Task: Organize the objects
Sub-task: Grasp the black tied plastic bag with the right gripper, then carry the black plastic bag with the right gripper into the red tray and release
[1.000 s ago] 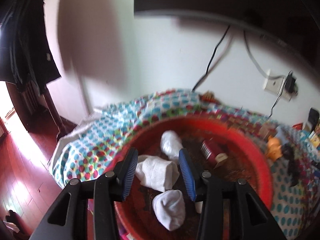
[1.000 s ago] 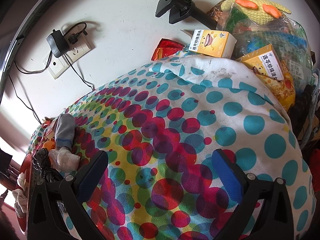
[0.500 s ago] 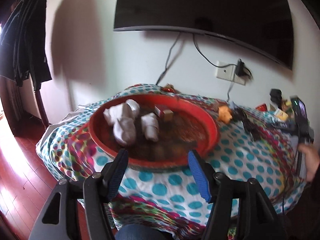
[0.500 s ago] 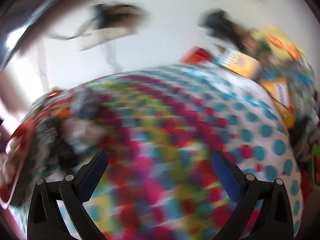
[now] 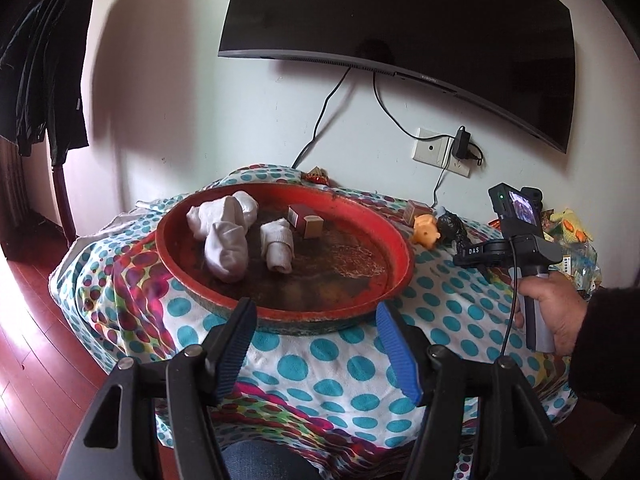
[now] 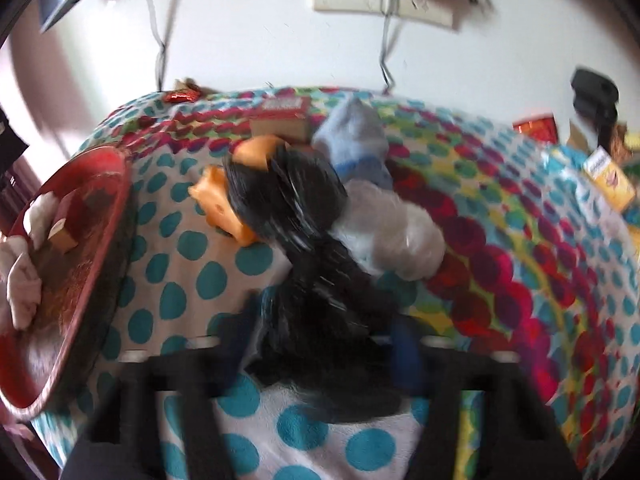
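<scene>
The right claw (image 6: 328, 344) is blurred; I cannot tell its state. The black bag (image 6: 304, 216), right of the red tray (image 6: 116, 216), looks soft, light; pinch a fold. Left claw (image 5: 316, 344) released.

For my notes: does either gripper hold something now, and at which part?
The left gripper is open and empty. The right gripper is blurred; the black bag lies between its fingers, but a grip cannot be told.
</scene>
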`<state>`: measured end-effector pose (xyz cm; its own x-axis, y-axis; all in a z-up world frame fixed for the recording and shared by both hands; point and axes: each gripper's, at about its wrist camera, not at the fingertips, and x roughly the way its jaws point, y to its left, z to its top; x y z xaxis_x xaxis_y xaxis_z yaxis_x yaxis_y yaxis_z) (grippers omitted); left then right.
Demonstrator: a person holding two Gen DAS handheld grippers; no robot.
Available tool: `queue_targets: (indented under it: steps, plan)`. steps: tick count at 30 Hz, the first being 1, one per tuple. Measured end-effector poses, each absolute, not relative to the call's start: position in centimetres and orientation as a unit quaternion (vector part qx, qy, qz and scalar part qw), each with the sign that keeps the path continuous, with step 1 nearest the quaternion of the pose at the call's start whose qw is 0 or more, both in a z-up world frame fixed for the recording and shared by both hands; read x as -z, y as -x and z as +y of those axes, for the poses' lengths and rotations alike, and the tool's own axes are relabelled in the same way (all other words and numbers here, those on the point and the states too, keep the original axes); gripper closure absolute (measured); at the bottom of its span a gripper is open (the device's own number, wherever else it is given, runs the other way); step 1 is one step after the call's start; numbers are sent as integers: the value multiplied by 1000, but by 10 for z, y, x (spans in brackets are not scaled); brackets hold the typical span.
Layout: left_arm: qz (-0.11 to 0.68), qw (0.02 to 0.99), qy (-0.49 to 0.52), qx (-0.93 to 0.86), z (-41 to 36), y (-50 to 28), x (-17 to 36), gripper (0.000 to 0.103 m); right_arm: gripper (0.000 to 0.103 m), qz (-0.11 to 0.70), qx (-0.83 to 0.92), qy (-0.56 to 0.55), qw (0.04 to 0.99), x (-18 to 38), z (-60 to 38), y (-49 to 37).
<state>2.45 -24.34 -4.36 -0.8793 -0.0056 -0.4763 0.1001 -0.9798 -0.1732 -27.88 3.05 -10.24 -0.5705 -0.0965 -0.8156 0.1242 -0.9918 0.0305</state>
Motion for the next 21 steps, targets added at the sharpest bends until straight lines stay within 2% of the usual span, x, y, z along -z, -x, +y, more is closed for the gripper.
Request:
queue_targets:
  steps: [2, 4, 21]
  plan:
    - [100, 25, -245, 964, -244, -24, 44, 39, 80, 12, 890, -453, 53, 101, 33, 276]
    - [101, 23, -249, 963, -243, -23, 45, 39, 82, 18, 891, -451, 46, 99, 35, 273]
    - [77, 30, -240, 967, -229, -32, 42, 39, 83, 11, 920, -391, 18, 21, 71, 247]
